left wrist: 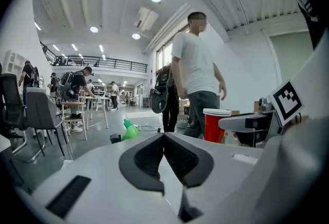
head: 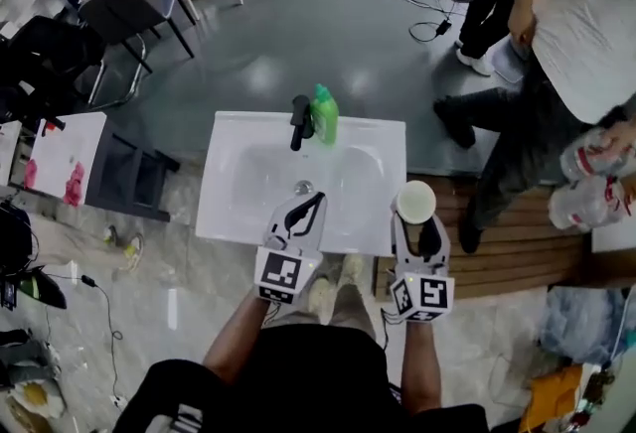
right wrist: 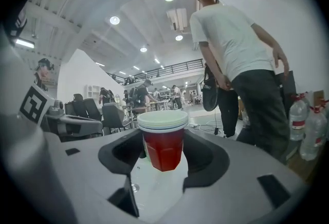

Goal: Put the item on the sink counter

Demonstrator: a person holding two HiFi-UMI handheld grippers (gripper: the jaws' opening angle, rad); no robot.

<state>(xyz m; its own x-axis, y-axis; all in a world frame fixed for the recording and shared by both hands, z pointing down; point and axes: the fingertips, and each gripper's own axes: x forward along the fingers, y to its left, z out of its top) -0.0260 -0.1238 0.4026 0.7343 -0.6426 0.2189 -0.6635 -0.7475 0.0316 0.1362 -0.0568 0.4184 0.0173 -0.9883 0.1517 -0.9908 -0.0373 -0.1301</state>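
On the white sink counter, the rim at 12 o'clock of the basin is blocked by the black faucet and the green bottle just beside it. The ledges at 9 and 3 o'clock are left bare. The 4 o'clock corner is occupied by the red cup clamped in the right gripper. Passage at 2 o'clock is narrowed by a standing person.

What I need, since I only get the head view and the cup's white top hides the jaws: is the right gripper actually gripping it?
Observer: Yes. In the right gripper view, the right gripper is closed on the sides of the red cup.
Operator: And the left one?
Observer: In the left gripper view, the left gripper has its jaws meeting at the tips, nothing between them.
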